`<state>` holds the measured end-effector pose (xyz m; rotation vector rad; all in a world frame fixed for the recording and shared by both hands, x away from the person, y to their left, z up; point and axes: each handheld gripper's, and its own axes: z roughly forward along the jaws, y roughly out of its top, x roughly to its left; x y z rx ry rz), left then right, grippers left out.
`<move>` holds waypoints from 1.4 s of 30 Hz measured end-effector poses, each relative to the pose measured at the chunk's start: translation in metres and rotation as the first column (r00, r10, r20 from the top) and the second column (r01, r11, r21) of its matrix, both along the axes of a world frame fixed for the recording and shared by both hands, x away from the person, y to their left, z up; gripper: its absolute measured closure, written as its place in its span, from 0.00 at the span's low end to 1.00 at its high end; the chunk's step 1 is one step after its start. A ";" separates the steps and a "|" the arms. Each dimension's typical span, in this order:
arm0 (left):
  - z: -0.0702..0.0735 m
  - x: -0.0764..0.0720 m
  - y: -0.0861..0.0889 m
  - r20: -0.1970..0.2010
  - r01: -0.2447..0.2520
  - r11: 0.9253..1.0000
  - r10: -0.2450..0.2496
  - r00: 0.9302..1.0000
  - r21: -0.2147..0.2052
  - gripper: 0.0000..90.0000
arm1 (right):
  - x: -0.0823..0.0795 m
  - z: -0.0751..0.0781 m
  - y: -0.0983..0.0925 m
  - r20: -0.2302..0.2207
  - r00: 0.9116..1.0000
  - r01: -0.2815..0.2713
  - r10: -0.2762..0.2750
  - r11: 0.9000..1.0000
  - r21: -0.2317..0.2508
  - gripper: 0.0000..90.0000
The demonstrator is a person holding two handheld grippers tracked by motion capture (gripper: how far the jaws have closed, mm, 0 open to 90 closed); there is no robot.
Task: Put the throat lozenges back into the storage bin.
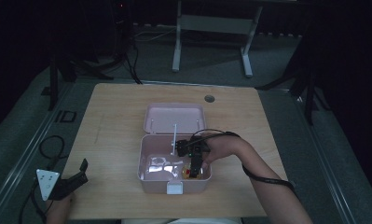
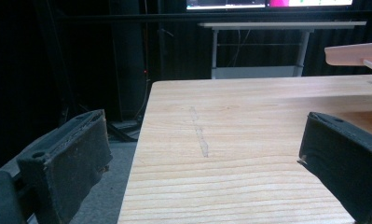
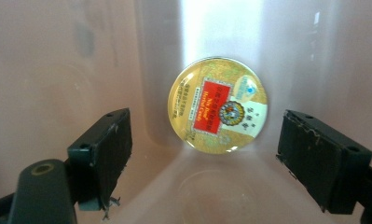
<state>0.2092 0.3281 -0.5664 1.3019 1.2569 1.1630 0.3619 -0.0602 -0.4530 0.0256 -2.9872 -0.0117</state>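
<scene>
L gripper (image 1: 76, 179) sits at the table's (image 1: 118, 116) near-left corner, well left of the pink box (image 1: 148, 179), w/ a grey plate on top; jaws wide apart, nothing between them. In the left gripper view its jaws frame bare wood grain & the table's left edge; the box lid's rim (image 2: 356, 53) shows far right.

R gripper (image 3: 204, 156) is down inside the box, at its near-right corner, hand (image 1: 223, 147) coming over the box's right wall. Jaws spread, holding nothing. Round gold tin (image 3: 217, 104) w/ red label lies beyond the jaw tips, roughly midway between them, not touching either; it rests vs the box's inner corner. In the high view the tin (image 1: 189, 173) shows just under the gripper.

Beyond the box: its lid (image 1: 174, 119) hinged open, lying back on the table. Past that, a round cable hole (image 1: 209, 98) near the table's far edge.
</scene>
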 end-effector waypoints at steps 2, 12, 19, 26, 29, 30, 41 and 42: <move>0.000 0.000 0.000 -0.001 0.000 1.000 0.000 1.000 0.000 0.03 | 0.001 0.008 -0.003 0.008 1.000 0.010 -0.010 1.000 0.027 0.18; 0.000 0.000 0.000 0.002 -0.002 1.000 0.002 1.000 0.001 0.03 | 0.004 0.055 -0.036 0.066 0.994 0.070 -0.084 0.980 0.189 0.13; 0.000 0.000 0.000 0.003 -0.003 1.000 0.003 1.000 -0.002 0.03 | 0.008 0.068 -0.068 0.090 0.983 0.134 -0.162 0.958 0.255 0.13; 0.000 0.000 0.000 0.001 -0.003 1.000 0.003 1.000 0.000 0.03 | 0.009 0.058 -0.101 0.104 0.971 0.180 -0.216 0.943 0.281 0.13; 0.000 0.000 0.000 0.001 -0.003 1.000 0.003 1.000 0.000 0.03 | 0.010 0.047 -0.113 0.101 0.966 0.198 -0.238 0.933 0.302 0.13; 0.000 0.000 0.000 0.001 -0.004 1.000 0.004 1.000 0.000 0.03 | 0.010 0.042 -0.117 0.109 0.964 0.199 -0.243 0.929 0.311 0.13; 0.000 0.000 0.000 0.000 -0.001 1.000 0.001 1.000 -0.002 0.03 | 0.017 -0.017 -0.155 0.103 0.933 0.274 -0.345 0.866 0.419 0.14; 0.000 0.000 0.000 0.001 -0.002 1.000 0.002 1.000 -0.004 0.03 | 0.019 -0.022 -0.159 0.099 0.924 0.292 -0.370 0.848 0.442 0.14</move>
